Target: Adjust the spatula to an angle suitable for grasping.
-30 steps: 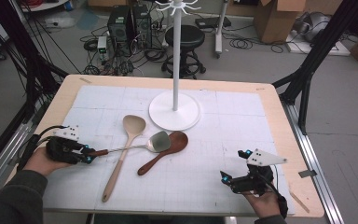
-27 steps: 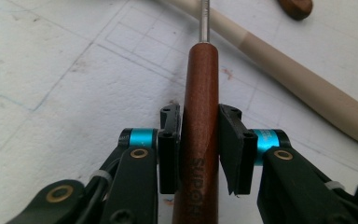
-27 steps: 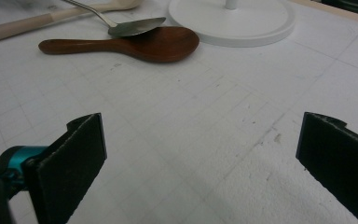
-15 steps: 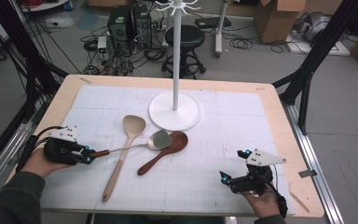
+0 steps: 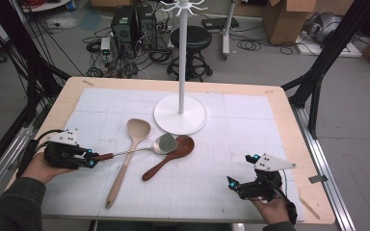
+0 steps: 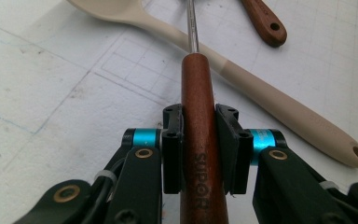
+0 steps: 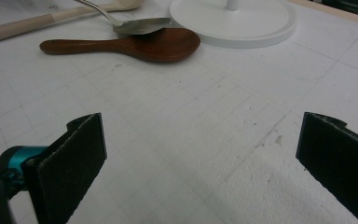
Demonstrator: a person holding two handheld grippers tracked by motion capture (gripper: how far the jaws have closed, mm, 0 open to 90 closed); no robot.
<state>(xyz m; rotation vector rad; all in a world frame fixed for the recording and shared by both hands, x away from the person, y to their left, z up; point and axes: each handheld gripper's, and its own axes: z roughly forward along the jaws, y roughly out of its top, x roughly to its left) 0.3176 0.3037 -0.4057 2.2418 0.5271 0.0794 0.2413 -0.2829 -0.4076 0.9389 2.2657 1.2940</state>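
Note:
A metal spoon (image 5: 165, 143) with a red-brown wooden handle (image 6: 198, 116) lies across the white mat. Its bowl rests on the bowl of a dark wooden spoon (image 5: 166, 161). At the left, my left gripper (image 5: 90, 161) is shut on that handle's end, and both pads press its sides in the left gripper view (image 6: 199, 140). The metal shaft crosses over a pale wooden spoon (image 5: 125, 163). At the table's front right, my right gripper (image 5: 231, 185) is open wide with nothing between its jaws (image 7: 200, 154), and it points toward the spoons.
A white hook stand (image 5: 180, 115) with a round base stands at the mat's middle back, just behind the spoon bowls. The wooden table edge (image 5: 289, 120) frames the mat. Beyond the table are a stool, cables and boxes on the floor.

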